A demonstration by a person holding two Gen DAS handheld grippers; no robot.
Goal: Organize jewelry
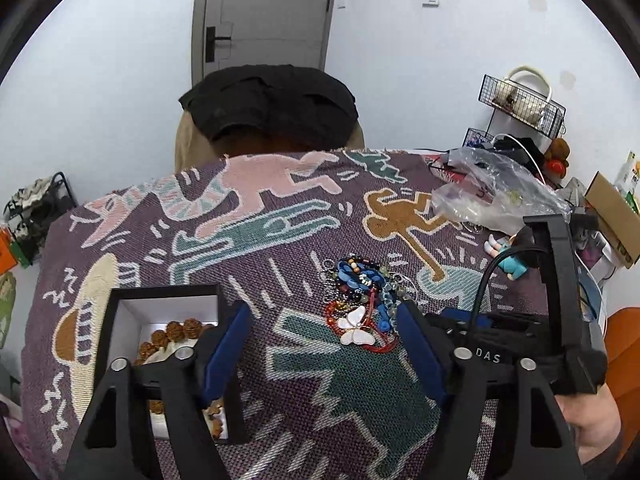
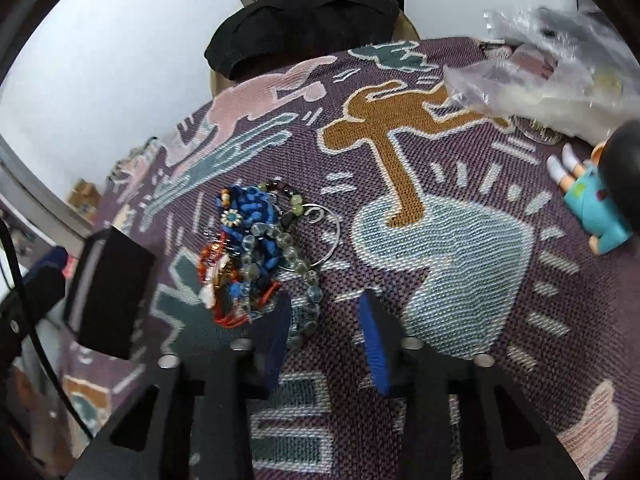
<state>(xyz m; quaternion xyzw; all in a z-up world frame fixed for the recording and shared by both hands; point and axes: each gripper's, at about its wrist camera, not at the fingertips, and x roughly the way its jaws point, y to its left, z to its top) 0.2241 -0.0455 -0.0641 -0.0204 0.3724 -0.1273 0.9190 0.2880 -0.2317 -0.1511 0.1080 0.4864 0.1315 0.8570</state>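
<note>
Hovering over the worktop, both tongs are apart and hold nothing. Left tongs [image 1: 324,344] sit just short of the jewelry pile [image 1: 362,300], whose near end with the white butterfly [image 1: 356,328] lies between the blue pads [image 1: 224,356]. Can't tell if the pads touch the cloth [image 1: 280,240].

Box [image 1: 160,320] is just left of the left tongs, open, black outside, white inside, with brown beads [image 1: 176,332] in it; the left finger hides part of it.

Right tongs [image 2: 326,344] point at the cloth right of the pile [image 2: 256,248]. The left pad [image 2: 276,344] is just beside the pale glass beads [image 2: 308,300] trailing from the pile's near edge; contact unclear. A wire hoop [image 2: 324,236] lies at the pile's right side, ahead of the right tongs. From the right wrist the box [image 2: 108,292] shows as a black block to the left, past the pile.

Doll [image 2: 596,200] in teal lies on its side, far right of the right tongs, well apart from the pile. Plastic bag [image 2: 540,76] sits beyond it at the cloth's far right. A chair draped in black [image 1: 272,104] stands past the far edge, with a door [image 1: 264,16] behind it.
</note>
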